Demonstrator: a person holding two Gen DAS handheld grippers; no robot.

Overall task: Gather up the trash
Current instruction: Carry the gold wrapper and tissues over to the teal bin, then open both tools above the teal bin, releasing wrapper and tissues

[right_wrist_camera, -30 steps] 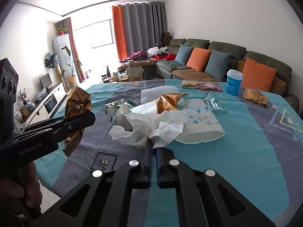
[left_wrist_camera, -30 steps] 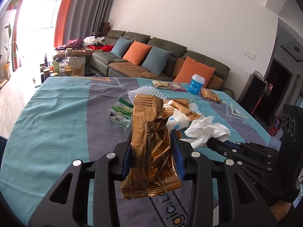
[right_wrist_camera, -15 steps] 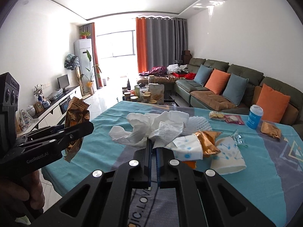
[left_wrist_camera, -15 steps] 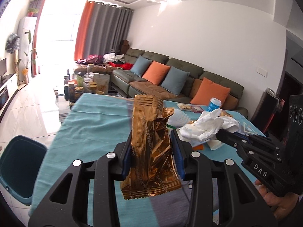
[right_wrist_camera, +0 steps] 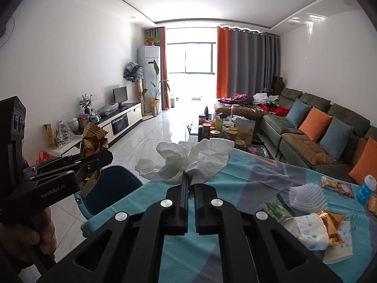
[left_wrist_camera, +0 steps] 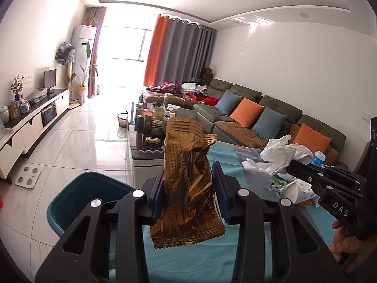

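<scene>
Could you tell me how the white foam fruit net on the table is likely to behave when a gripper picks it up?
The foam fruit net looks like open mesh, so it is probably very light and would squash between the fingers rather than resist. Its rounded, puffed shape suggests it may spring back or slip out of a shallow pinch. Lying loose on the tablecloth, it would likely slide if nudged.

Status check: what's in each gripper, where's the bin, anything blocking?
Left gripper shut on gold wrapper. Right gripper shut on white tissue. Blue bin on the floor past the table edge. Nothing blocking.
</scene>
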